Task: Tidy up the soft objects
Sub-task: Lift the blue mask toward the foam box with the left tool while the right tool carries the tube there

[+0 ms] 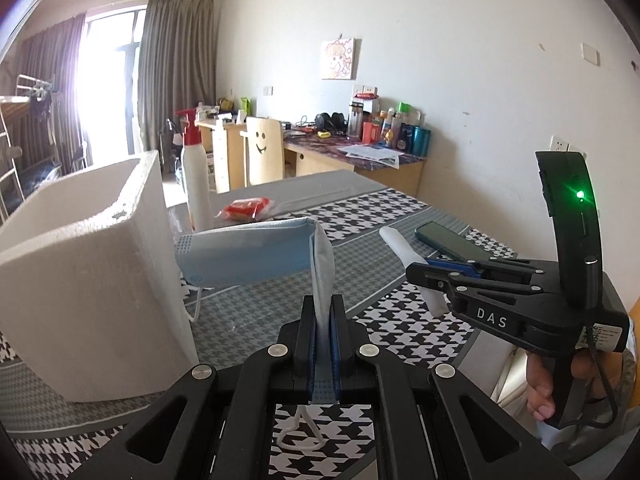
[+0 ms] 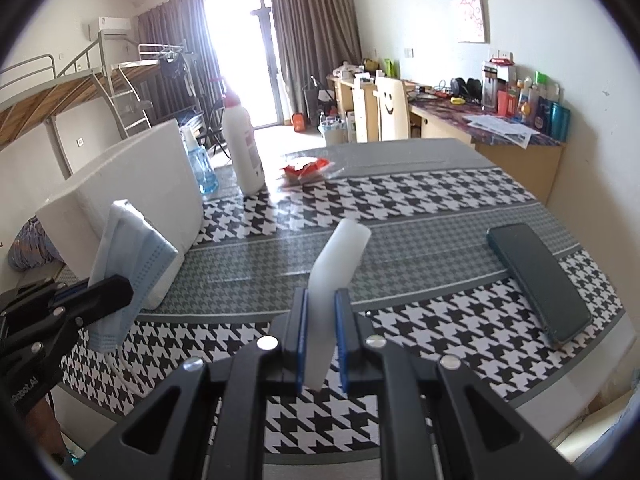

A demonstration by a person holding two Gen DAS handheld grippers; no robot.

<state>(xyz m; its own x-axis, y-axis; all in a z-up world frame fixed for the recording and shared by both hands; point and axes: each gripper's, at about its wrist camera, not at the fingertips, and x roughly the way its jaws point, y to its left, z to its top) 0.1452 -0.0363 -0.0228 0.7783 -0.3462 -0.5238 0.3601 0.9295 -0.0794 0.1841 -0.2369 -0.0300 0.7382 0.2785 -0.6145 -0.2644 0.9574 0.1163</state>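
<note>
My left gripper is shut on a folded light-blue face mask, held above the table, its free end reaching left toward the white foam box. An ear loop dangles below the jaws. My right gripper is shut on a white foam strip that sticks up and forward between the blue pads. In the left wrist view the right gripper hangs at the right with the white strip. The right wrist view shows the mask in the left gripper, just in front of the foam box.
The table wears a houndstooth cloth. A dark phone lies at the right. A white bottle with a red cap, a blue bottle and a red packet stand beyond the box. A chair and cluttered desk line the far wall.
</note>
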